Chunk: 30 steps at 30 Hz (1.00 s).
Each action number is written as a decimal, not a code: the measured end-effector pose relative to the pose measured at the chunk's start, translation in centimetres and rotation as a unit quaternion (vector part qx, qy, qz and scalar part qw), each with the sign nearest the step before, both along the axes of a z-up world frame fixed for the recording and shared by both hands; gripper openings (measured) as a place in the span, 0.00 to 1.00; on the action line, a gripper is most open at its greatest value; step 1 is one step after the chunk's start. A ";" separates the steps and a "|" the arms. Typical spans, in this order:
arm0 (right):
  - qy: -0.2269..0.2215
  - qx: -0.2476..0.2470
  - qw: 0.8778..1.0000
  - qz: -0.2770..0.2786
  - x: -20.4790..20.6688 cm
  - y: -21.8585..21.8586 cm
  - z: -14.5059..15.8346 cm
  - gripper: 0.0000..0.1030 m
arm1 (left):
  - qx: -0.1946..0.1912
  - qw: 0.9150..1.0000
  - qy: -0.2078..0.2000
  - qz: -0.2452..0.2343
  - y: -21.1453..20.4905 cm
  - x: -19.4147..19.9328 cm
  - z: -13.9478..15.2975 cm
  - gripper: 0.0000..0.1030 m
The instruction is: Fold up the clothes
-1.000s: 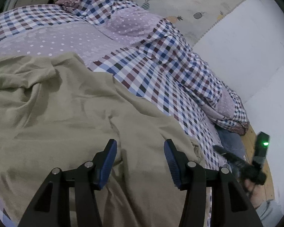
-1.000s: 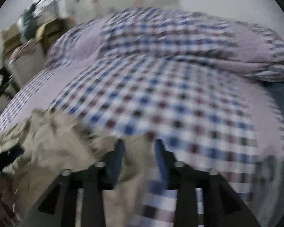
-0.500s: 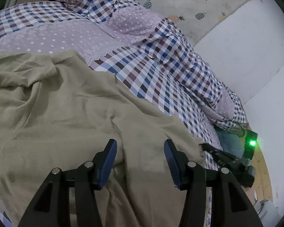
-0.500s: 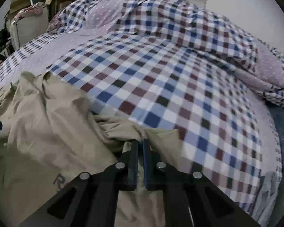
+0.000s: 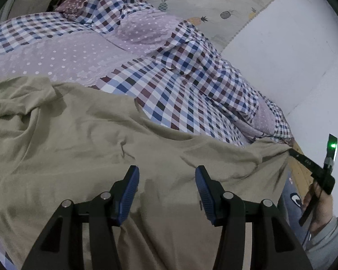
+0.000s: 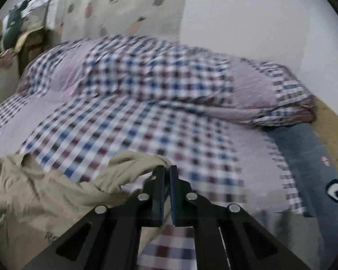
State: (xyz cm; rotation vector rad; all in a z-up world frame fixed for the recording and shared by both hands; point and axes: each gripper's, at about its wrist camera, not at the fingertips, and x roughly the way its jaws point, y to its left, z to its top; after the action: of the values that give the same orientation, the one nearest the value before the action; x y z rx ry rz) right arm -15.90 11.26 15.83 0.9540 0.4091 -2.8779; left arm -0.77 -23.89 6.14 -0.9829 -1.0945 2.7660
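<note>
Pinching khaki garment (image 6: 56,193) corner, right claw (image 6: 167,175) clamped; left claw (image 5: 166,180) spread wide above cloth

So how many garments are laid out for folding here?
1: a khaki shirt spread on the checked bedcover, one edge pinched by the right gripper. Others may lie out of frame.

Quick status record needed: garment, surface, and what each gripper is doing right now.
garment: khaki shirt, spread wrinkled over the bed
surface: checked bedspread
left gripper: open, above the shirt, nothing between its fingers
right gripper: shut on an edge of the shirt, fabric bunched at its tips
view quality: right wrist view is motion-blurred
background: pineapple-print wall cloth, white wall
</note>
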 end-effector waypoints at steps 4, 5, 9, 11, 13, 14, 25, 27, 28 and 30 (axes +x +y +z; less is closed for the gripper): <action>0.020 -0.016 0.998 -0.050 0.3 3.8 2.4 0.02 | -0.001 1.000 0.000 -0.002 0.2 -0.1 0.0 0.53; 0.019 -0.021 0.998 -0.064 0.5 4.9 2.6 0.02 | -0.001 1.000 0.000 -0.004 0.3 -0.1 -0.1 0.53; 0.006 -0.031 0.989 -0.142 1.4 10.2 1.2 0.03 | -0.017 1.000 -0.004 -0.015 1.1 -0.3 -0.2 0.53; -0.012 -0.039 0.981 -0.188 1.8 13.5 -0.2 0.03 | -0.022 1.000 -0.006 -0.019 1.6 -0.5 -0.2 0.53; -0.035 -0.046 0.974 -0.217 2.4 16.4 -1.6 0.05 | -0.023 0.999 -0.007 -0.021 1.9 -0.6 -0.3 0.53; -0.047 -0.048 0.972 -0.227 2.6 17.5 -2.3 0.05 | -0.024 0.999 -0.008 -0.022 2.1 -0.6 -0.3 0.53; -0.071 -0.057 0.991 -0.100 1.9 15.3 -4.9 0.44 | -0.041 0.999 0.003 -0.028 4.0 -0.9 0.1 0.53; -0.081 -0.039 0.994 -0.062 0.4 12.8 -6.0 0.44 | -0.040 0.999 0.008 -0.030 4.3 -0.9 0.1 0.55; -0.088 -0.032 0.995 -0.044 -0.3 11.4 -6.7 0.44 | -0.039 0.999 0.010 -0.030 4.4 -0.9 0.1 0.55; -0.098 -0.025 0.995 -0.018 -1.5 9.1 -7.9 0.44 | -0.041 0.999 0.012 -0.029 4.5 -1.0 0.0 0.55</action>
State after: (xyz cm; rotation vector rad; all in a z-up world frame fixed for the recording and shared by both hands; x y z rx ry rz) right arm -17.44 20.37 7.92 1.2332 0.3059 -2.7744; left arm -1.74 -19.34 6.16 -0.9706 -0.9410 2.7874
